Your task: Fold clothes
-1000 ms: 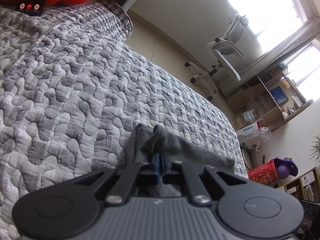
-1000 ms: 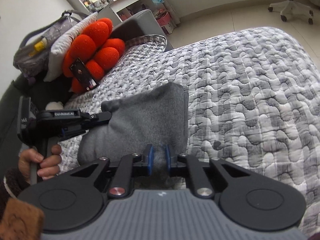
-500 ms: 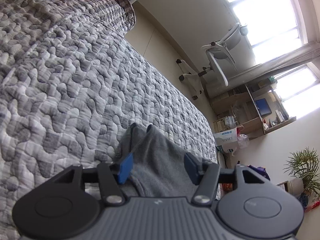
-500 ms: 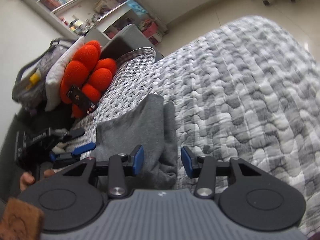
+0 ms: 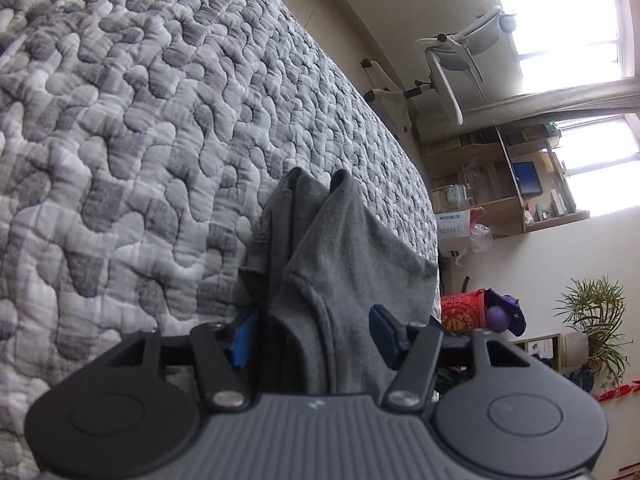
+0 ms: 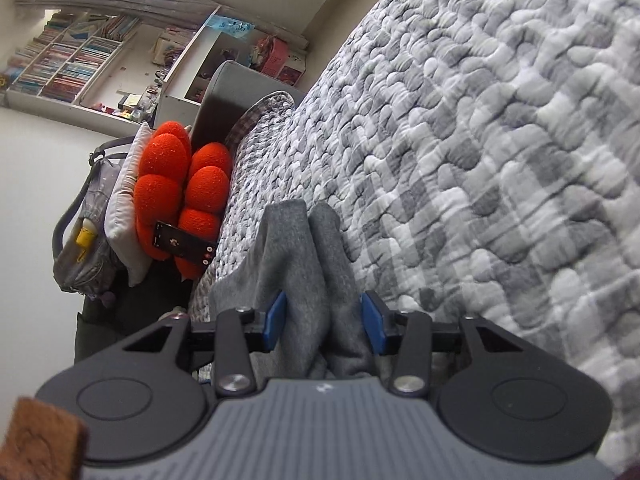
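closing both sets of jaws on bunched cloth is the main risk here. the grey garment (image 5: 344,264) is stacked in several layers, and the left gripper (image 5: 316,334) has those layers between its blue fingers (image 5: 241,340) with clear gaps on either side, so the pads do not press on the fabric: this gripper is open, its jaws narrowing. if it bites only the top layer, the lower ones would likely stay on the quilt (image 5: 120,128) and the fold would slide apart when lifted. if it bites too deep, it could catch the quilt as well.

the right gripper (image 6: 325,322) is in a similar position. its jaws are also closing, with two upright ridges of the same garment (image 6: 296,264) standing between the pads. the cloth looks very near the pads or just brushing them, but i judge it not yet clamped, so this gripper counts as open too. an uneven grab between the two hands could twist the folded piece and undo the neat edge.

in the left wrist view the garment sits in the lower centre of the frame, running from between the fingers up towards the middle, lying on the quilt near the bed's right-hand edge. in the right wrist view it fills the lower centre, rising from the jaws, with the orange cushion (image 6: 180,188) to its left in the frame, well apart.
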{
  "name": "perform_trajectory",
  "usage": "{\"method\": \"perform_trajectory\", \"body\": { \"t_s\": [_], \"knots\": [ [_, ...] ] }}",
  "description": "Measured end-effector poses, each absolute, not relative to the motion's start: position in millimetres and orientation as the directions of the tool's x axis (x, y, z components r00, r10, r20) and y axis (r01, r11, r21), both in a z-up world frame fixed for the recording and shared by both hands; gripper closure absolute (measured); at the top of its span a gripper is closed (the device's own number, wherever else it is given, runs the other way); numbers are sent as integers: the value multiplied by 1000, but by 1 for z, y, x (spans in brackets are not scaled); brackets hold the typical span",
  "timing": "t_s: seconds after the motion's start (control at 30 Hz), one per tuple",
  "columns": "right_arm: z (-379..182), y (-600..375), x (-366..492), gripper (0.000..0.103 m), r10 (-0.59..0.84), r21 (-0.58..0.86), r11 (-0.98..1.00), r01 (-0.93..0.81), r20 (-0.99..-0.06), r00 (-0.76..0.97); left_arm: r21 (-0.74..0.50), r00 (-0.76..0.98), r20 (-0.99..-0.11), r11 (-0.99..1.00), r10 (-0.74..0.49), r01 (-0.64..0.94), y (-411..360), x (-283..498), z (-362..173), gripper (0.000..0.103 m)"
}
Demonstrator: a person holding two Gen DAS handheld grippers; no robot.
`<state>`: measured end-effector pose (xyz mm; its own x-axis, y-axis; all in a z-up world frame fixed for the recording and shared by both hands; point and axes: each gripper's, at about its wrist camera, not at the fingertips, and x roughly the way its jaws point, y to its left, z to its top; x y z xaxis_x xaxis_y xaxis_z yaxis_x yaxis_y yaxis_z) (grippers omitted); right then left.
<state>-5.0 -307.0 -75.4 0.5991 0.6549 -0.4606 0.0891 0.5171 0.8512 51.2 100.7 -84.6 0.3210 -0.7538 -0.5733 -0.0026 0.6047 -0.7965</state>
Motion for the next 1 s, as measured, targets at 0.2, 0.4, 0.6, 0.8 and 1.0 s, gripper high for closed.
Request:
{"method": "perform_trajectory", "body": {
  "t_s": [0.2, 0.4, 0.6, 0.8, 1.0],
  "knots": [
    [-74, -300, 4, 70, 657, 859, 504, 89, -448, 606, -824, 348, -542, 565, -765, -43, 95, 49, -94, 74],
    [-60, -299, 4, 76, 671, 896, 439, 70, -379, 638, -838, 382, -524, 542, -761, -69, 101, 37, -72, 79],
    [-56, -290, 5, 76, 681, 895, 440, 66, -381, 625, -811, 372, -559, 582, -741, -61, 105, 26, -59, 79],
    [-58, -282, 11, 52, 663, 862, 501, 70, -435, 609, -770, 319, -623, 633, -714, -86, 107, 31, -77, 68],
    [-64, -286, 11, 50, 656, 861, 501, 92, -447, 608, -794, 311, -600, 598, -737, -114, 115, 35, -85, 65]
  ]
}}
